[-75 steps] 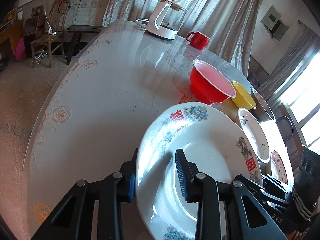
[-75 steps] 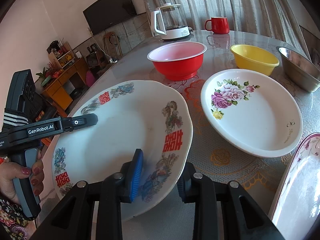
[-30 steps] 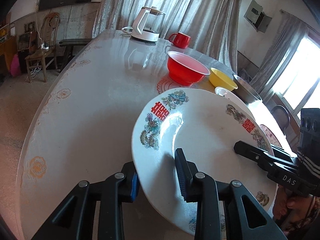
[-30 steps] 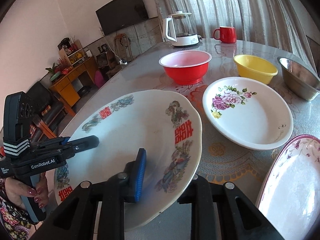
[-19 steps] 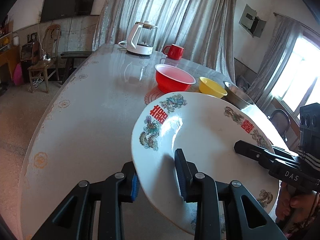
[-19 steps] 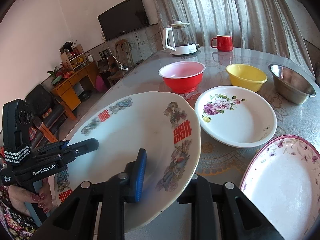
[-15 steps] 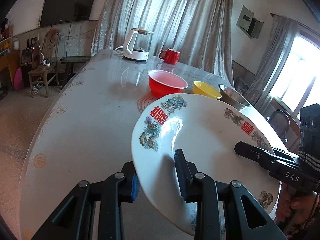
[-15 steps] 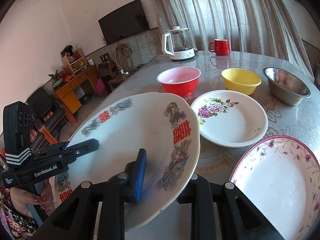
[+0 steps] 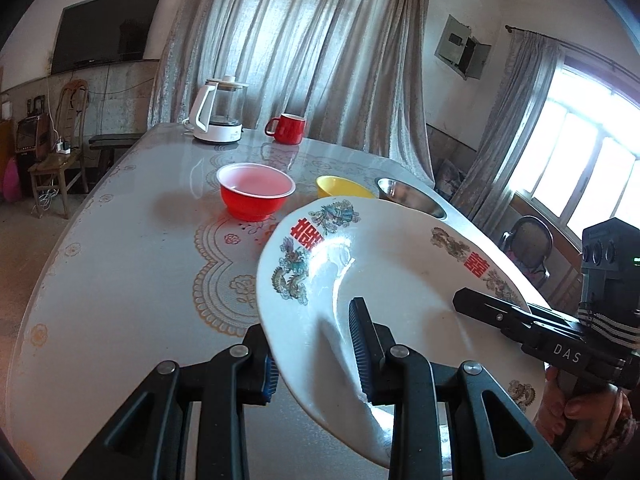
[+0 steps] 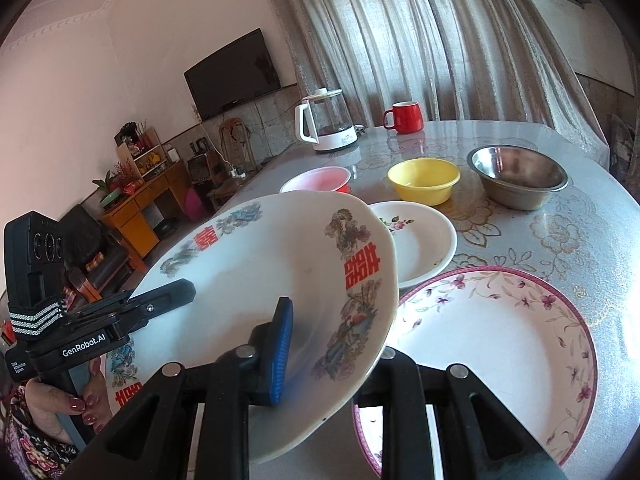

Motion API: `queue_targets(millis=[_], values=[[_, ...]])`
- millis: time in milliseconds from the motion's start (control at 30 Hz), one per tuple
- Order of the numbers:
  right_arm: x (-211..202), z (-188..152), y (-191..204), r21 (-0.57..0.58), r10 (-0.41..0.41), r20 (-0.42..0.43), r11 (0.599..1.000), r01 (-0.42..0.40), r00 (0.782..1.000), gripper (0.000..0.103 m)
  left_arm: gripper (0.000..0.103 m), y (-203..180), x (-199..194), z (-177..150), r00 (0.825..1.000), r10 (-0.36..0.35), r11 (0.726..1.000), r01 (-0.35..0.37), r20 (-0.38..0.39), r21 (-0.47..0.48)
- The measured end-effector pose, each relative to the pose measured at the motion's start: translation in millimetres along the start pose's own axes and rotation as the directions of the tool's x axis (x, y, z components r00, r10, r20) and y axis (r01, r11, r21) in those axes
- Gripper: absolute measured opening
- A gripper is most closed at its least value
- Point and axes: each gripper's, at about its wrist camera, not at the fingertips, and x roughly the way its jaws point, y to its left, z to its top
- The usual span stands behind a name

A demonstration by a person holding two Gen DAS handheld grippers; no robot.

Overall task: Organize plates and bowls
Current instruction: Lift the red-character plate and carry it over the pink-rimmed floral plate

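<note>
A large white plate with red characters and dragon prints (image 9: pixel 400 280) (image 10: pixel 256 272) is held in the air above the table by both grippers. My left gripper (image 9: pixel 316 356) is shut on its near-left rim. My right gripper (image 10: pixel 332 344) is shut on the opposite rim. On the table lie a pink-rimmed floral plate (image 10: pixel 492 344), a smaller white rose plate (image 10: pixel 420 244), a red bowl (image 9: pixel 256 192), a yellow bowl (image 10: pixel 424 180) and a steel bowl (image 10: pixel 520 176).
A white kettle (image 9: pixel 216 112) and a red mug (image 9: pixel 286 128) stand at the table's far end. Curtains hang behind the table. A chair (image 9: pixel 528 240) stands beyond the table's right edge, and wooden furniture (image 10: pixel 140 196) stands along the left wall.
Both grippers have lifted the big plate higher and drawn it back toward the near end. The bowls and rose plate now look farther away, and the pink-rimmed plate shows fully.
</note>
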Motion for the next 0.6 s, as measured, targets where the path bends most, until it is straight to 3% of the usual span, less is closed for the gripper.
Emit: queue_targets(millis=[600], values=[[-64, -25, -85, 0.102, -0.106, 0.025, 0.989, 0.103, 0.994, 0.022, 0.031, -91, 55, -18, 0.988, -0.127, 0.992, 0.129, -0.084, 0.017]])
